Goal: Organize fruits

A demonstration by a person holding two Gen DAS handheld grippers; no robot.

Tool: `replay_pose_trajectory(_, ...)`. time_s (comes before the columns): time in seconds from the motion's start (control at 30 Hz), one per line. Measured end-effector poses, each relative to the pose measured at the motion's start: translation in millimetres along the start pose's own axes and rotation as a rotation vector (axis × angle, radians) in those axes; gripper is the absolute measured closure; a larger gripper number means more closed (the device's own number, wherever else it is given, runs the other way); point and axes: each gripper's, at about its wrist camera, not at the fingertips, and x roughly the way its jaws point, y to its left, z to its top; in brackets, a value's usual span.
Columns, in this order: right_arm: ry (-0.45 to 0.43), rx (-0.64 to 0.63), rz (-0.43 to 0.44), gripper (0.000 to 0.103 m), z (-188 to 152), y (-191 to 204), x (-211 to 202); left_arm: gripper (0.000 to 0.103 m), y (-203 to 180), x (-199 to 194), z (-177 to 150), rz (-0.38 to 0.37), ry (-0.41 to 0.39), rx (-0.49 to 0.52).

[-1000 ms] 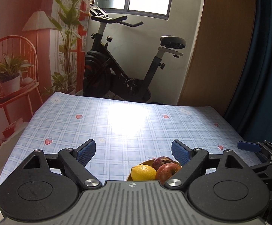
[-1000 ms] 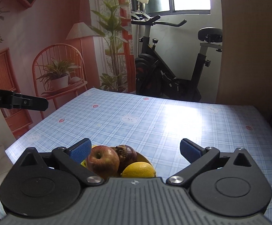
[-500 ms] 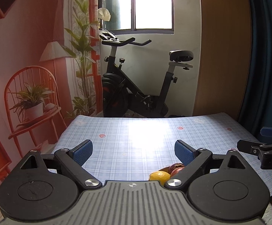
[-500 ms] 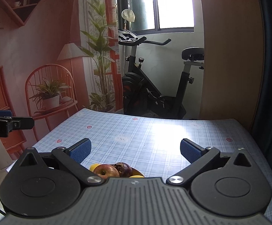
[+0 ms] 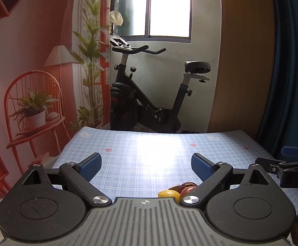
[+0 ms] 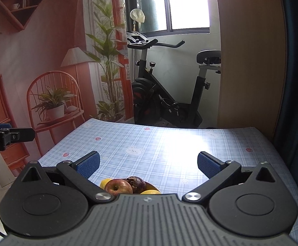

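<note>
Not much to read here, honestly: in the left wrist view the right gripper [image 5: 292, 157] pokes in at the right edge with white letters "DAS" on its black body, cut off by the frame. In the right wrist view the left gripper [image 6: 5, 136] shows at the left edge with what looks like "ot.AI" in white, though it's blurry and clipped so I can't be sure. Nothing else carries legible writing.
</note>
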Motion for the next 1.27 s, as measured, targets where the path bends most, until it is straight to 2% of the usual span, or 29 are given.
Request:
replay_pose_trajectory(0.53,0.016,0.031,-0.002,0.000,0,-7,0,0.004,-5,-11,0,0.015,-0.029,0.030)
replay_pose_trajectory(1.27,0.014,0.030,-0.004,0.000,0,-6,-2,0.004,-2,-15,3,0.016,-0.029,0.009)
